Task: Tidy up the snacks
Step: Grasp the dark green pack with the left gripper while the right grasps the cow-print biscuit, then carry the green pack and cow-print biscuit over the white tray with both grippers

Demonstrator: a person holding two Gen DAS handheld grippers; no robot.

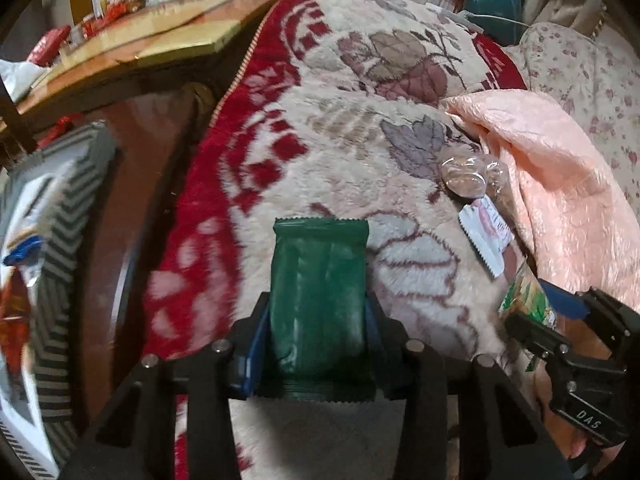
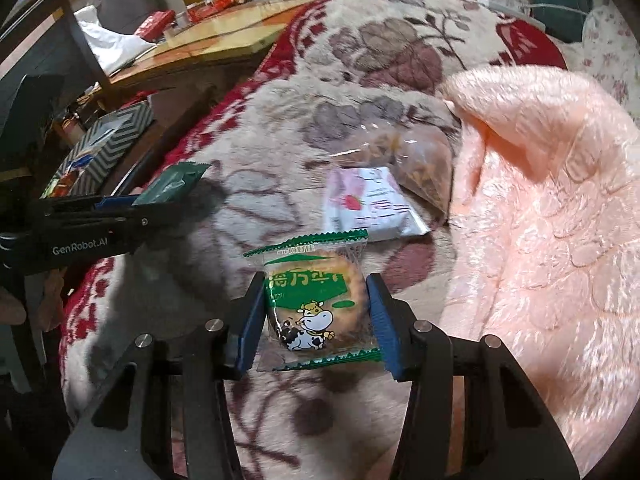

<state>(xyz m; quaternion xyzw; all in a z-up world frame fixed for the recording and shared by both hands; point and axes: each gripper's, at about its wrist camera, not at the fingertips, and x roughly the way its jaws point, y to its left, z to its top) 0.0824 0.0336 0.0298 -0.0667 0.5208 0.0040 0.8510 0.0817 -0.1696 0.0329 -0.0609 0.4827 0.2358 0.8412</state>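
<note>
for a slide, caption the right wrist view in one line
Right gripper clamps a cow-print biscuit packet above a floral blanket; left gripper holds a dark green packet.

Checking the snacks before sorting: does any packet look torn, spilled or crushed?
Nothing stands out. The dark green packet in the left gripper and the cow-print biscuit packet in the right gripper both look sealed, with nothing spilled on the blanket.
</note>
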